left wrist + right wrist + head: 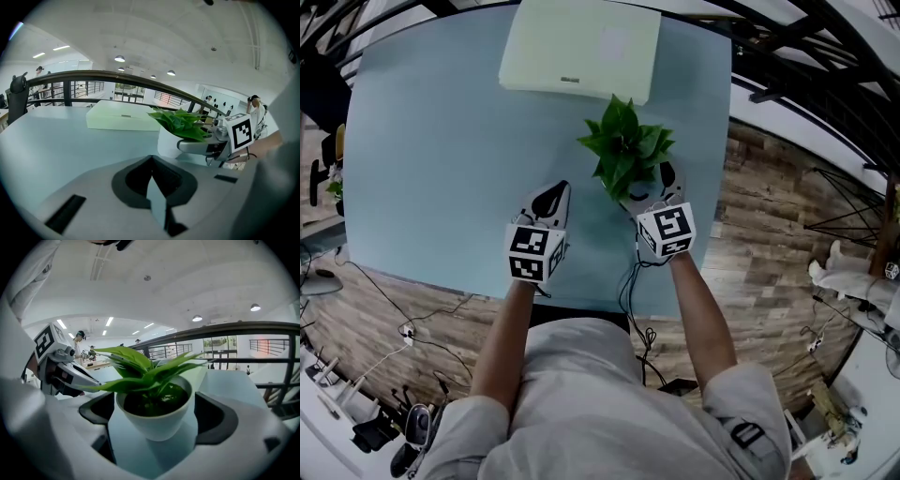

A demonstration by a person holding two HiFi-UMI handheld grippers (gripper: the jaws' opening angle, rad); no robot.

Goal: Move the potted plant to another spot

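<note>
Your pale-blue worktop [441,169] fills the scene, with a flat cream box [581,42] at its 12 o'clock edge. The potted plant [628,150] is near the box, at its 5 o'clock. Your right claw [649,190] is clamped on its white pot [154,420]. Whether the pot rests on the worktop or hangs clear cannot be told. Your left claw [551,199], at the plant's 8 o'clock, holds nothing, jaws pressed together.
</note>
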